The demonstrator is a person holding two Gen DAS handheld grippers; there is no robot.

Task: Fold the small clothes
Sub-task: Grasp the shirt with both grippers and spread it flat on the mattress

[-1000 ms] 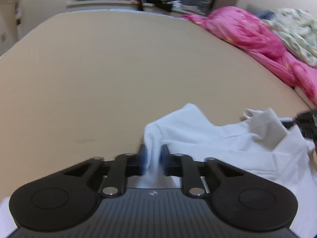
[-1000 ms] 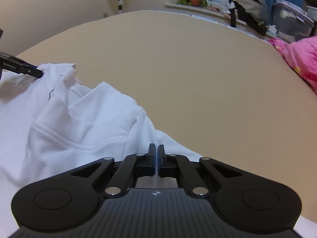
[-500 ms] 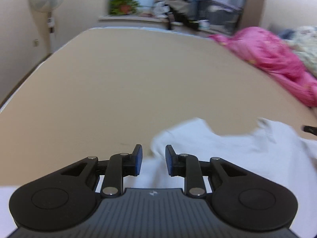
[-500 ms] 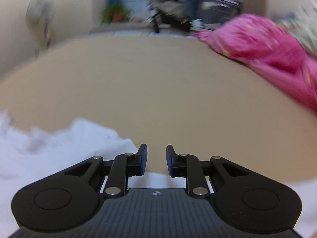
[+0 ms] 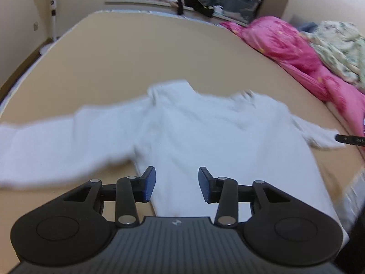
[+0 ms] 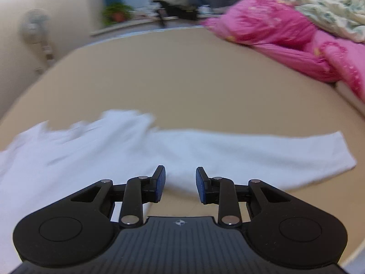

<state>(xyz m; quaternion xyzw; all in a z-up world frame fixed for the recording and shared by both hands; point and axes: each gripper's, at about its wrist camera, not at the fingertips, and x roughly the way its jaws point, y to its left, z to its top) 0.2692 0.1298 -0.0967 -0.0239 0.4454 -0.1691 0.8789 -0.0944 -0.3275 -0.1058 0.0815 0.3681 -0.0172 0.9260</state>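
A small white long-sleeved top [image 5: 194,132] is seen spread flat on the tan bed surface [image 5: 159,52], its collar pointed away from the cameras and both sleeves stretched out to the sides; in the right wrist view one sleeve [image 6: 262,153] is laid out long towards the right, its cuff near the edge of the surface. The cloth is blurred in both views, so fine creases cannot be judged. The garment appears to be laid out and not yet folded, so the step in hand is judged to be the first fold. For that fold to be done well, a sleeve should probably be taken near its cuff, lifted only a little, carried across the body and laid down flat, with the shoulder line kept straight and the body panel left undisturbed. The left gripper [image 5: 176,186] is held above the lower body of the top, its blue-padded fingers [image 5: 148,186] spread wide apart with nothing between them; whether the cloth is touched cannot be told. The right gripper [image 6: 180,185] is likewise spread and empty, poised over the near edge of the sleeve where it meets the body. A pink quilt [image 5: 296,52] and a floral cover [image 5: 337,45] are heaped well apart, along the far right side.
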